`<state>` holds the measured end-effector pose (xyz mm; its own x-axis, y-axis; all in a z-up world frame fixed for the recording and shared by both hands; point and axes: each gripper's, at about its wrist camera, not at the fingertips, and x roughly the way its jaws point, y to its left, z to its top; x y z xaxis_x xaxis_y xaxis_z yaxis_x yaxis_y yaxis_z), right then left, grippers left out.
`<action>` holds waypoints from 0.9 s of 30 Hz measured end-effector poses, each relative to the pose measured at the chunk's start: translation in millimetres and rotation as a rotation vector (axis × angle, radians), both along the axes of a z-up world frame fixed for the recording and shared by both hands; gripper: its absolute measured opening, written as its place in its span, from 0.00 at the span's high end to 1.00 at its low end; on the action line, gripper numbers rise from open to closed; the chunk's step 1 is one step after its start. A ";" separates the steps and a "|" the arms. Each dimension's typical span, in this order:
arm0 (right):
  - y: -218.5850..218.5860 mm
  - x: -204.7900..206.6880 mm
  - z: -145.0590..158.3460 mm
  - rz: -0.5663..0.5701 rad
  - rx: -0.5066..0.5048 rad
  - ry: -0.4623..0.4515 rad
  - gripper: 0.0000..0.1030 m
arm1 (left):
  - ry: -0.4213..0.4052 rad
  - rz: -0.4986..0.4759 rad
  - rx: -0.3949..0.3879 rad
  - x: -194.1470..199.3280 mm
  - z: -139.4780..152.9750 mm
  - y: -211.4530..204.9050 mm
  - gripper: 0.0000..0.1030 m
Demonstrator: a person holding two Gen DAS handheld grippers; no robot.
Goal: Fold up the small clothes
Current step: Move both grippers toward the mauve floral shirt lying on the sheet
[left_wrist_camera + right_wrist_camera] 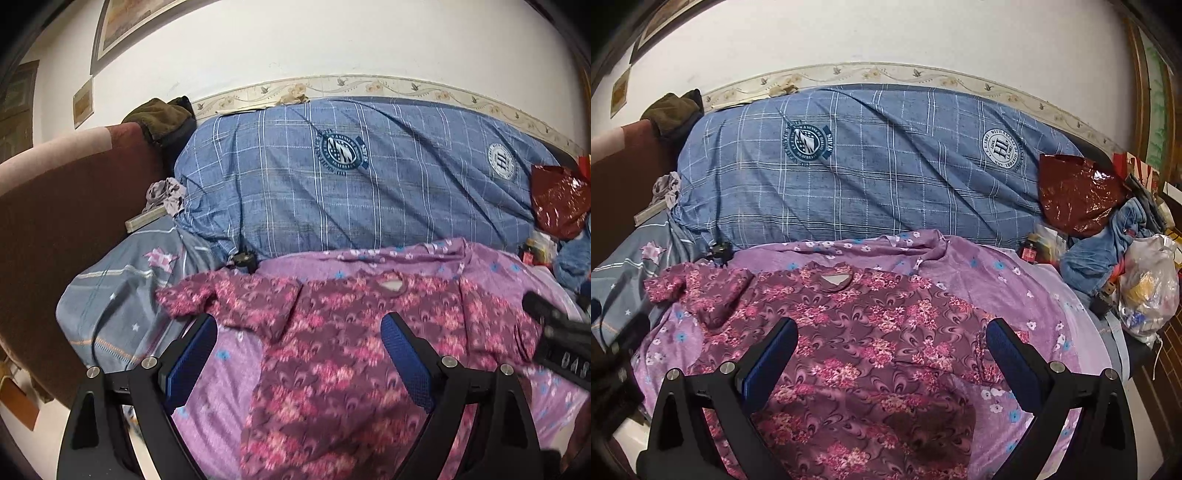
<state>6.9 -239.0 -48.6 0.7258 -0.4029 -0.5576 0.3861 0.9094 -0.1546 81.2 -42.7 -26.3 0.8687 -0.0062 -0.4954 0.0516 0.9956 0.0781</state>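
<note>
A maroon shirt with a pink floral print (332, 354) lies spread flat on a purple flowered sheet (221, 373), neck opening toward the far side. It also shows in the right wrist view (857, 332). Its left sleeve (207, 295) lies out to the left. My left gripper (299, 332) is open and empty, hovering over the shirt's left half. My right gripper (892, 339) is open and empty over the shirt's middle and right side. The right gripper's black body shows at the left wrist view's right edge (557, 332).
A blue plaid duvet (868, 166) is bunched along the wall behind the shirt. A dark red plastic bag (1078, 192), blue cloth (1108, 251) and a white bag (1148, 288) clutter the right side. A grey pillow (122, 302) and brown headboard (66, 229) stand at left.
</note>
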 end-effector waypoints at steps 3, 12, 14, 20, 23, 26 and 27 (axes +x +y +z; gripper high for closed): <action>-10.0 17.1 -6.6 -0.022 -0.003 -0.002 0.01 | -0.016 0.016 -0.015 28.1 -4.0 -6.8 0.12; -40.4 71.0 -37.1 -0.072 0.015 0.010 0.01 | -0.029 0.067 -0.077 112.2 -37.6 -19.2 0.12; -44.1 81.5 -43.7 -0.082 0.015 0.015 0.01 | -0.031 0.071 -0.075 124.0 -49.1 -21.6 0.12; -52.9 103.0 -61.9 -0.082 0.031 0.029 0.02 | 0.022 0.085 -0.034 159.3 -87.3 -26.6 0.12; -52.9 108.3 -71.1 -0.073 0.034 0.051 0.02 | 0.035 0.097 -0.021 170.8 -96.5 -28.6 0.12; -50.8 112.7 -78.1 -0.059 0.034 0.070 0.02 | 0.031 0.100 0.008 177.9 -107.5 -32.7 0.12; -50.0 113.7 -80.6 -0.056 0.027 0.075 0.02 | 0.034 0.098 0.016 179.4 -111.0 -34.4 0.12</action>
<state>120.6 -289.1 -129.1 0.6582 -0.4260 -0.6208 0.4248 0.8909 -0.1609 260.6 -77.1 -137.3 0.8476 0.0865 -0.5235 -0.0434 0.9946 0.0942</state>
